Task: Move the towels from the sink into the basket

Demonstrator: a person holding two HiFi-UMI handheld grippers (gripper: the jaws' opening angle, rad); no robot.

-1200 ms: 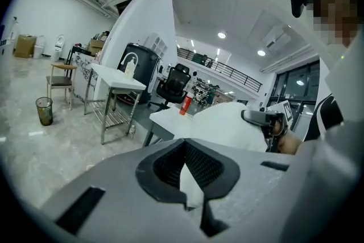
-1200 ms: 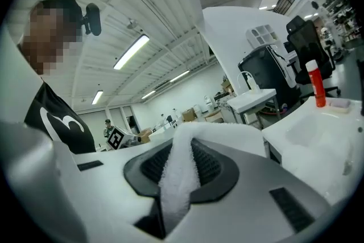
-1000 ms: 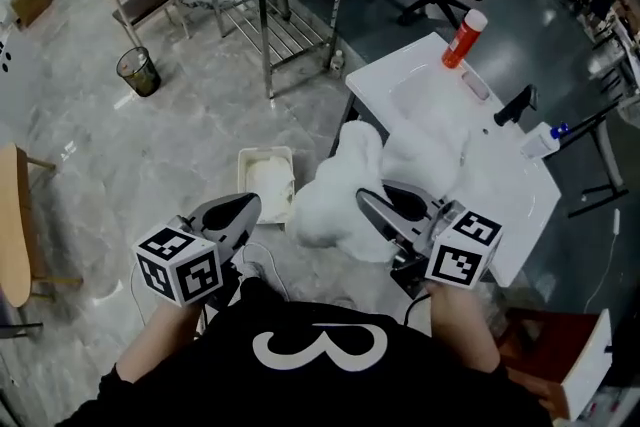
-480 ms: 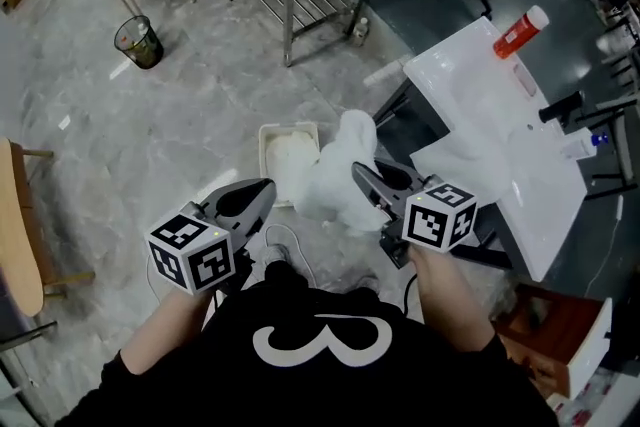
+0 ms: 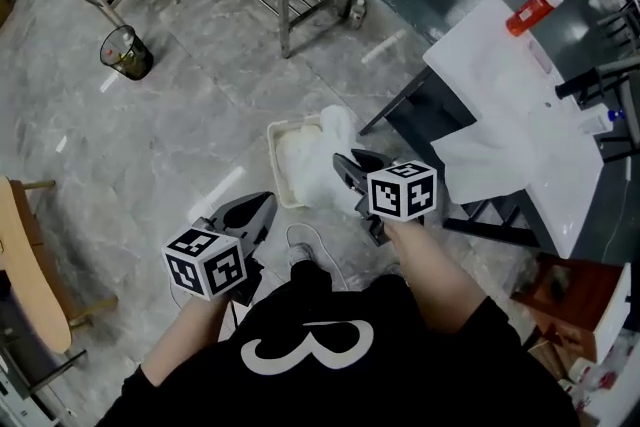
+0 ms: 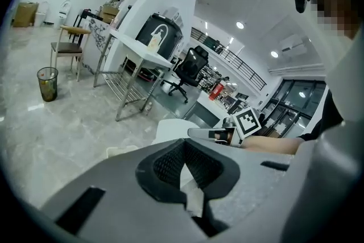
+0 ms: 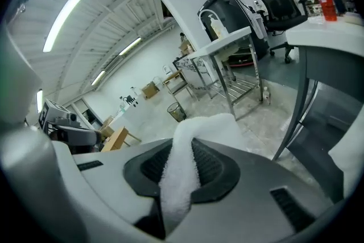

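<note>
Head view: shirt (image 5: 310, 355) numbered 3, towel (image 5: 325, 165) over basket (image 5: 273, 155).

A white 3 — on the black shirt (image 5: 310, 310).

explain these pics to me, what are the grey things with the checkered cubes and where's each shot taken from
No robot here: a person holds a grey tool with two jaws in each hand, and the checkered cubes are part of those tools. The top-down picture comes from a camera on the person's head. The other two come from cameras riding on each tool, looking along its jaws. The right gripper has its jaws closed on a white towel, hanging at the edge of a white basket on the floor that already has white cloth in it. The left gripper has its jaws together with nothing in them. On the right stands a white sink, with another towel draped over its edge and a red bottle on top.
</note>
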